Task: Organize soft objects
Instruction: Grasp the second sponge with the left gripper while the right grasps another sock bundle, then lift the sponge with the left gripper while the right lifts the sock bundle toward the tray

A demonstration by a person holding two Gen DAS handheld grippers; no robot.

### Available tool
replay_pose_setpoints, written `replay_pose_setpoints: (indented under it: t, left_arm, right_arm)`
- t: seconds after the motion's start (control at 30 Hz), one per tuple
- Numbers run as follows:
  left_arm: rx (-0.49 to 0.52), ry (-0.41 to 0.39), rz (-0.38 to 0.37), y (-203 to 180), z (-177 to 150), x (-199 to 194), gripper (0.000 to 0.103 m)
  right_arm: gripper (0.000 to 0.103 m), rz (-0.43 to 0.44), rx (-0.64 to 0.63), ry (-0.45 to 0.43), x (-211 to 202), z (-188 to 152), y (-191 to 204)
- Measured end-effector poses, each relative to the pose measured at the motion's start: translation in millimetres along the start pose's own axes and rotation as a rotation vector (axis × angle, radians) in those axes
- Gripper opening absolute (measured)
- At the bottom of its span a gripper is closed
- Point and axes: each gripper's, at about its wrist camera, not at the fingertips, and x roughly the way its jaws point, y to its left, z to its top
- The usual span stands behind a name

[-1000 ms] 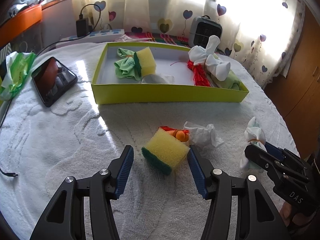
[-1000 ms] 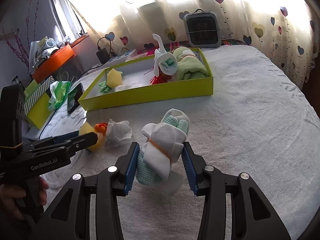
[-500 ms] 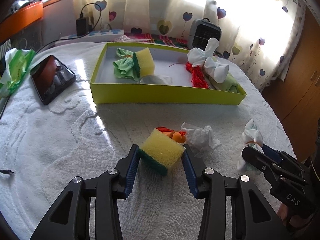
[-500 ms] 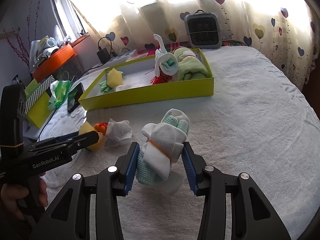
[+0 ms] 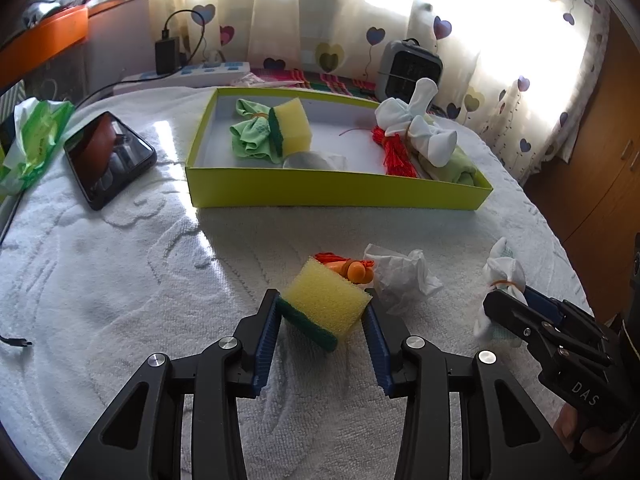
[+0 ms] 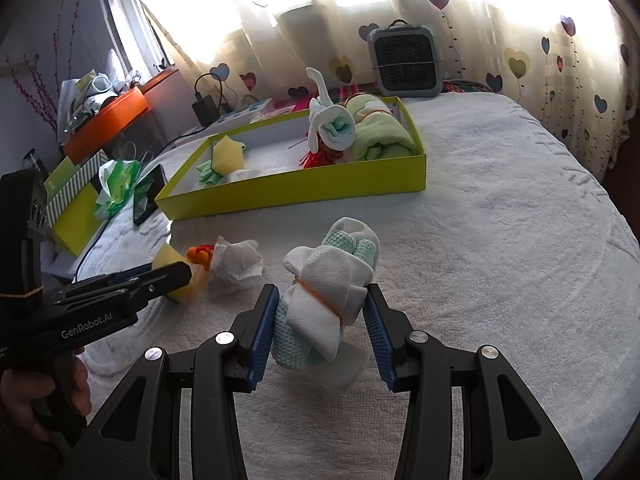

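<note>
White terry towel (image 5: 120, 272) over the surface, looped and nubbly, a raised pattern pressed in; the sponge (image 5: 326, 300) is porous yellow foam with a coarse green scrub layer; beside it a crumpled tissue (image 5: 400, 276), thin matt paper; the cloth bundle (image 6: 328, 300) shows waffle-knit mint under smooth white knit, bound by a rubber band; left gripper (image 5: 322, 316) and right gripper (image 6: 320, 316) are matt black plastic, ribbed blue pads, shiny metal screw heads; the tray (image 5: 336, 194) looks like matt yellow-green cardboard, white inside; the phone (image 5: 108, 156) has a glossy glass face catching reflections; sheer printed curtain (image 6: 520, 40) behind
</note>
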Motion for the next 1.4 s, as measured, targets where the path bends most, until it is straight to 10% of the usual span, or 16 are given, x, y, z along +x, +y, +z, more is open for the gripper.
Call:
replay_pose_setpoints:
  t: [1.4]
  left_arm:
    - [0.050, -0.104, 0.007, 2.2, 34.1, -36.2, 0.039]
  right_arm:
    - [0.045, 0.028, -0.074, -0.074, -16.2, 37.8, 18.9]
